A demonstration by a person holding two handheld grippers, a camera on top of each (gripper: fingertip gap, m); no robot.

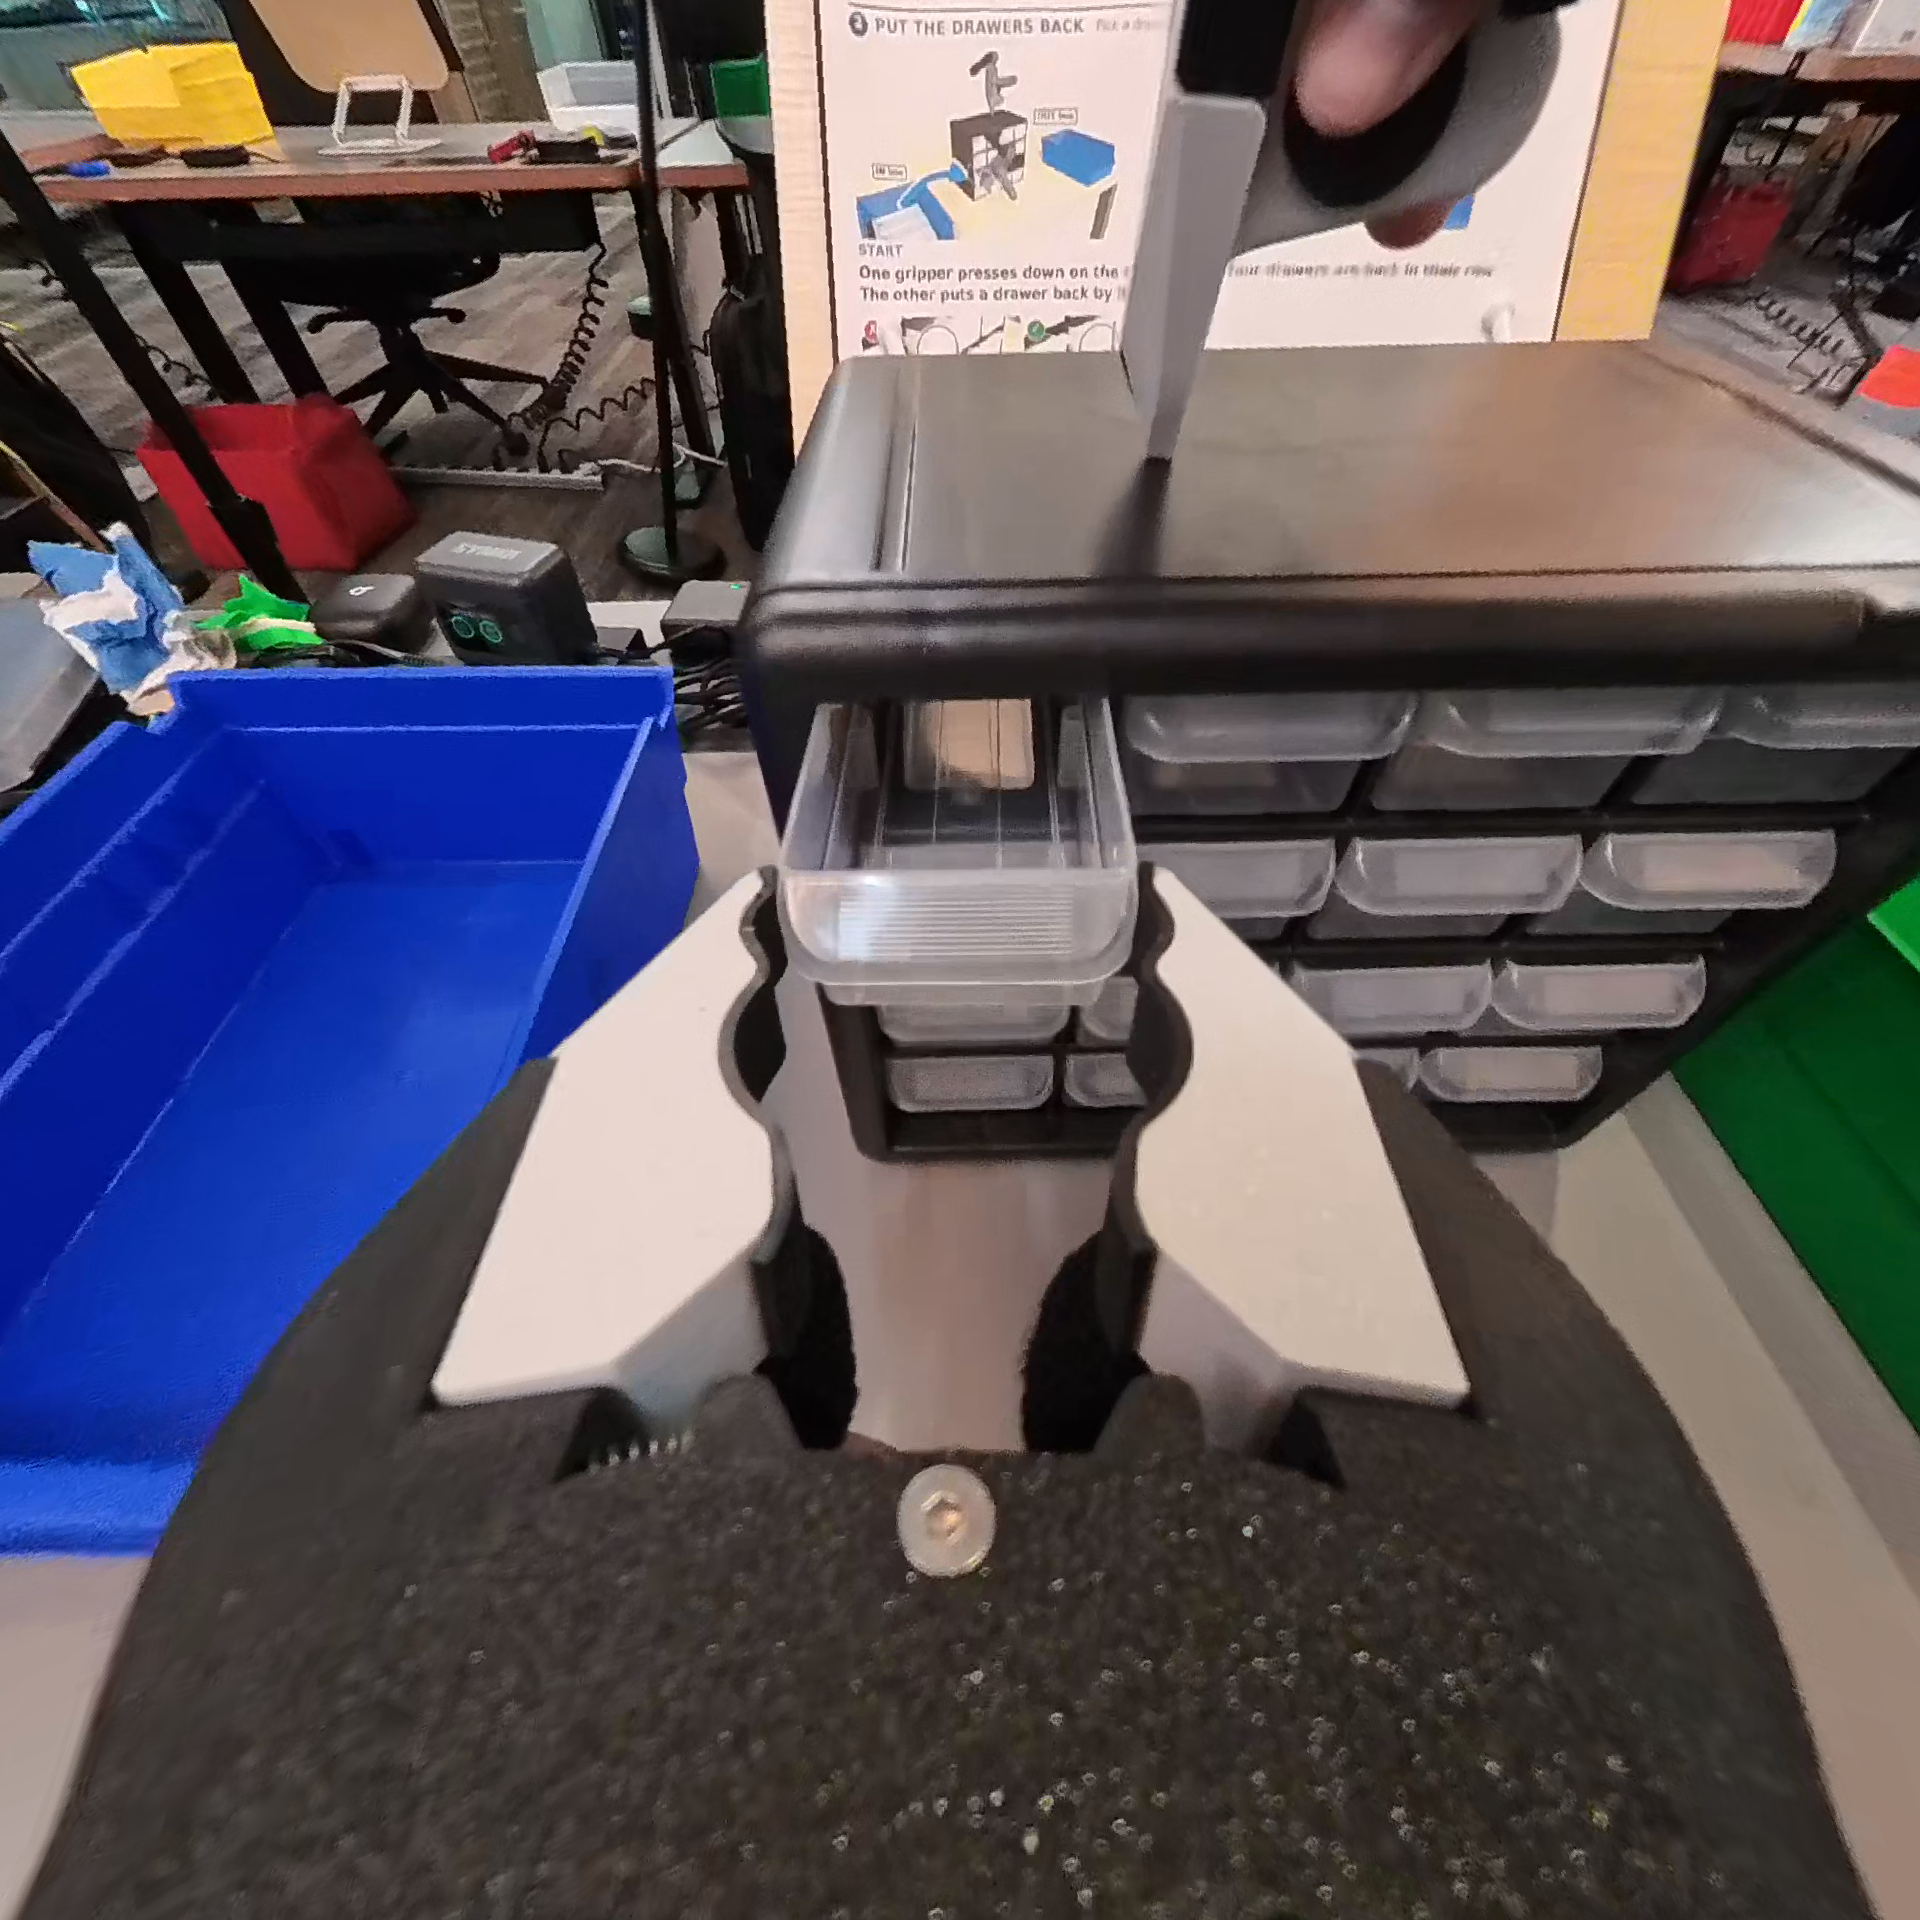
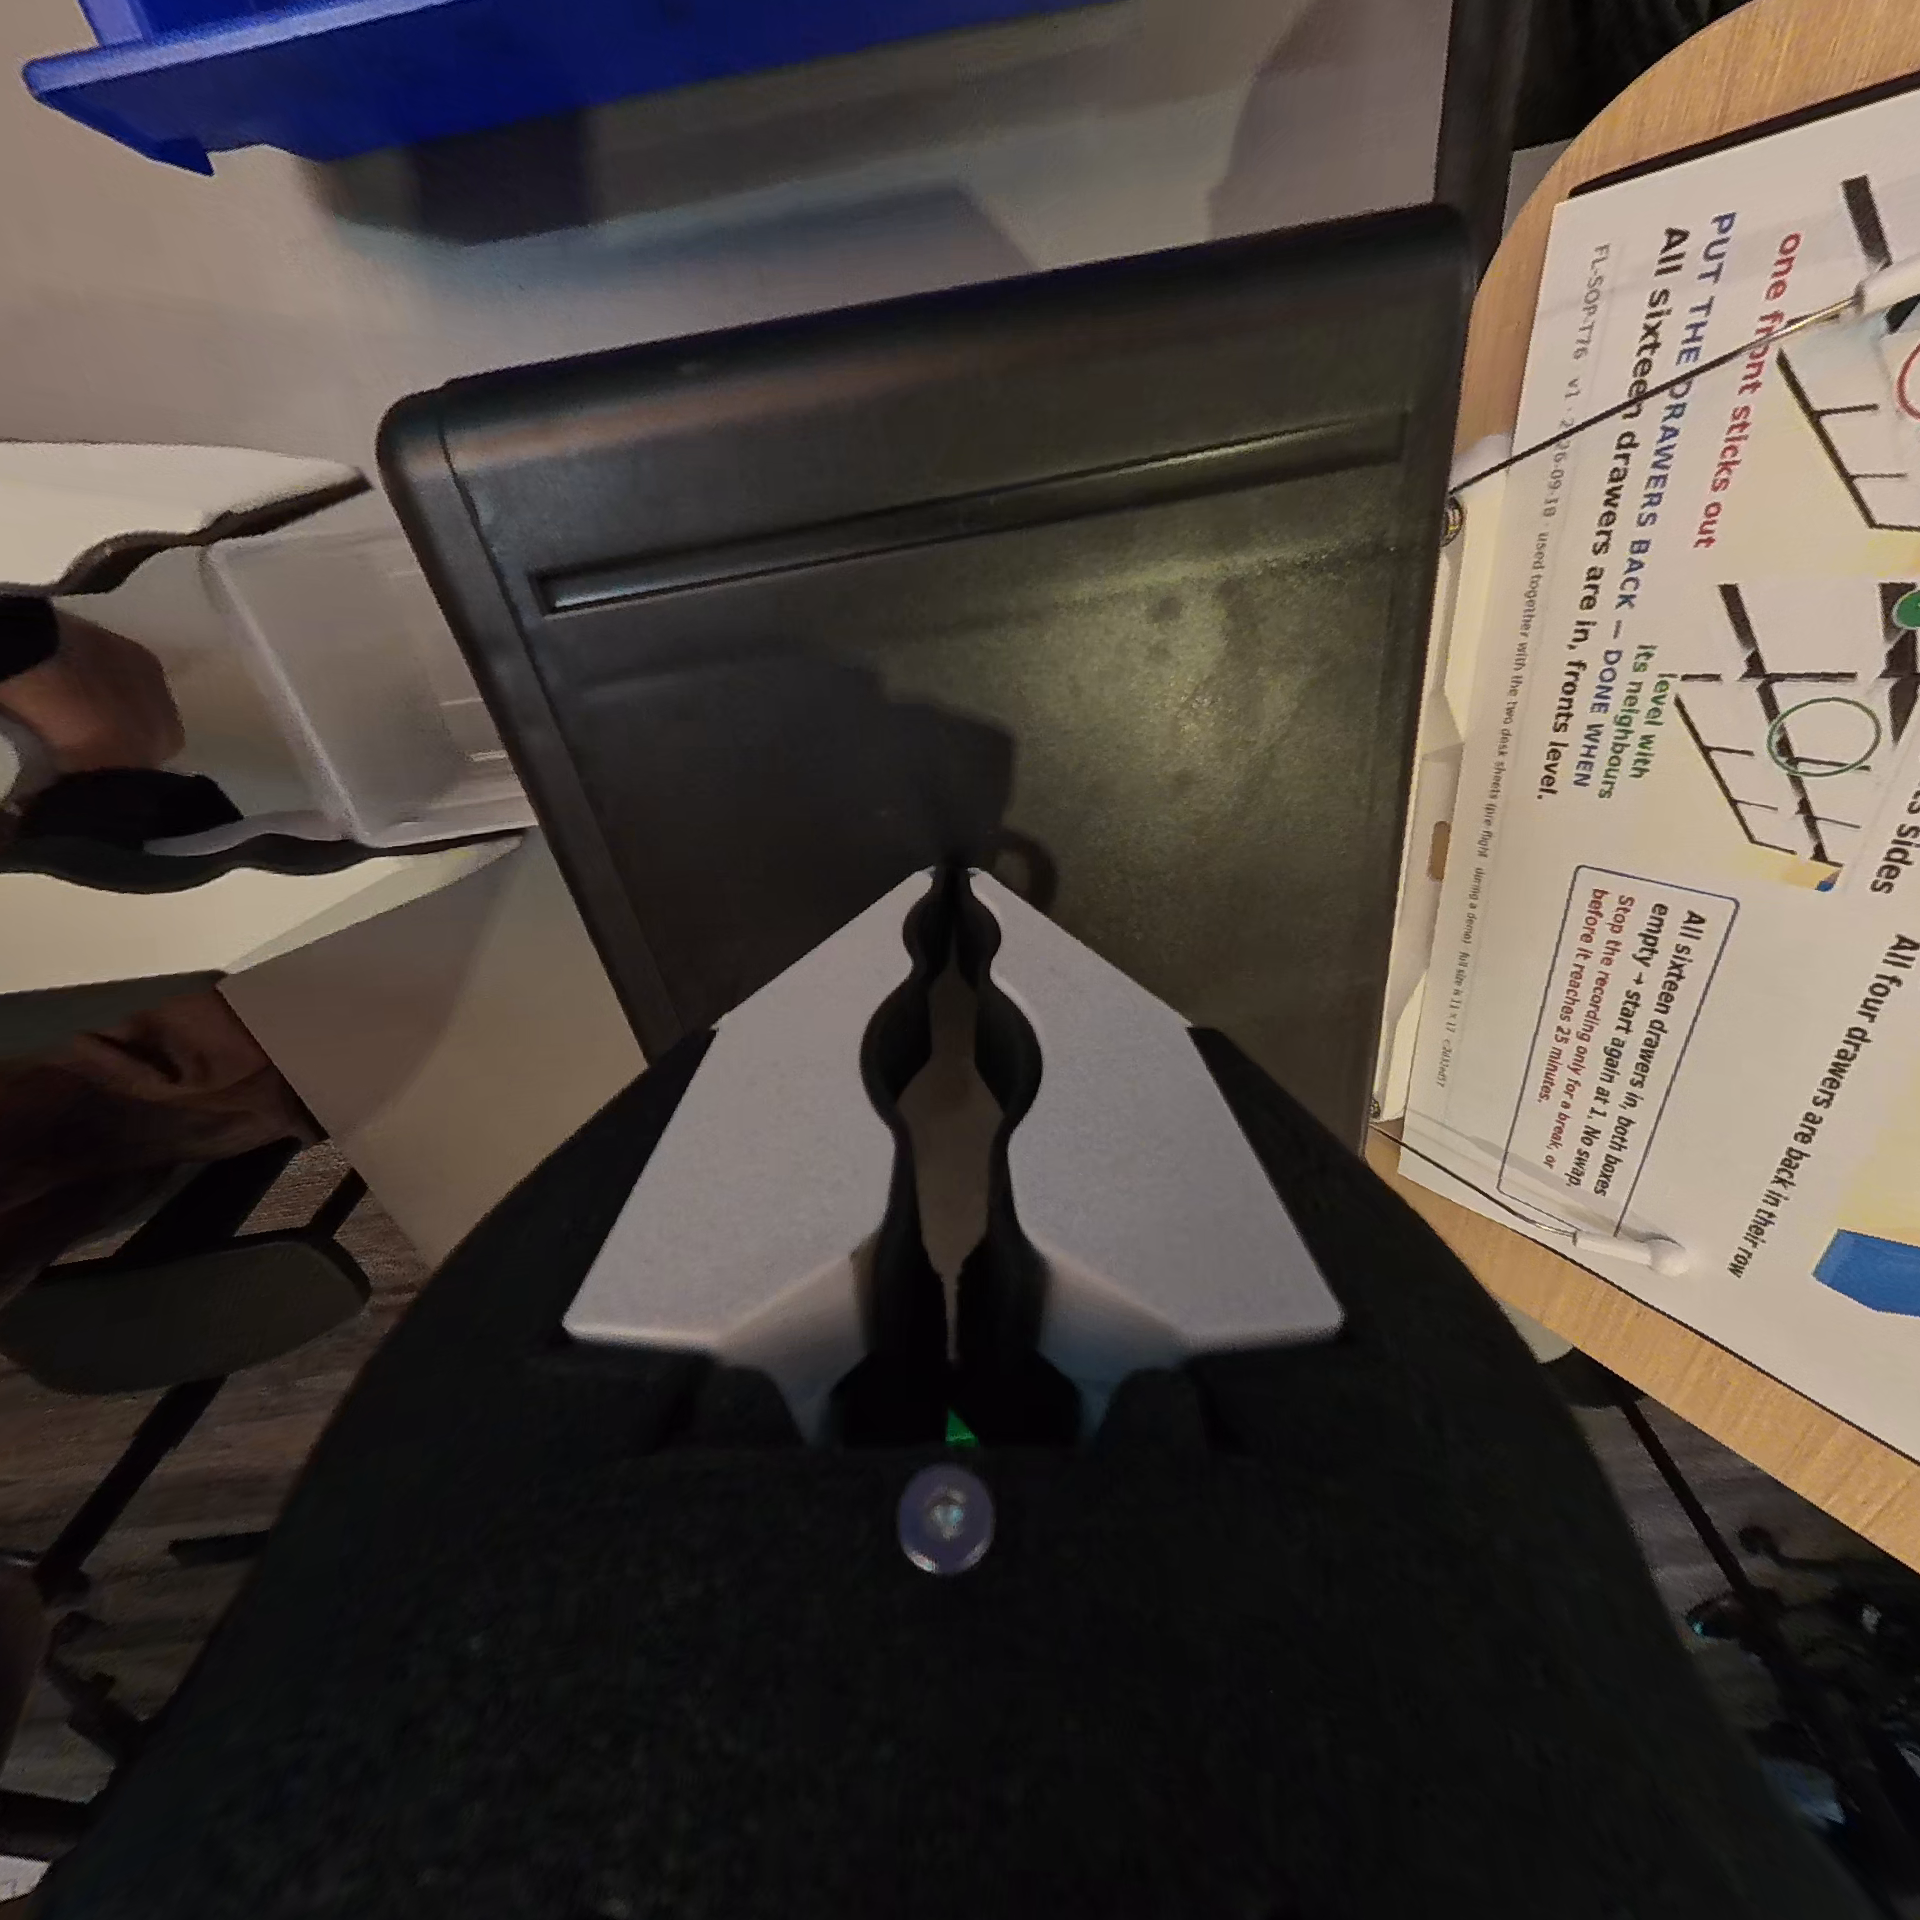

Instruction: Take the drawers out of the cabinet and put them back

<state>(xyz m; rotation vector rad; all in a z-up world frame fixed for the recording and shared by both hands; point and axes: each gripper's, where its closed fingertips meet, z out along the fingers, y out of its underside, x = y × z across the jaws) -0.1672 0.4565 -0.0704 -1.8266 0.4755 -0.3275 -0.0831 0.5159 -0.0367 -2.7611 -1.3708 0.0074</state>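
While right gripper [image 2: 953, 883], tips together, pins cabinet [image 1: 1351, 499], we keep left gripper [image 1: 956, 914] clamped on drawer [image 1: 956, 883] & move it straight, level w/ slot.

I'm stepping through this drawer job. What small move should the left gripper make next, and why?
Probably draw the clear drawer straight out: it sits partway out of the black cabinet, the left gripper flanks its front, and the shut right gripper steadies the cabinet top.
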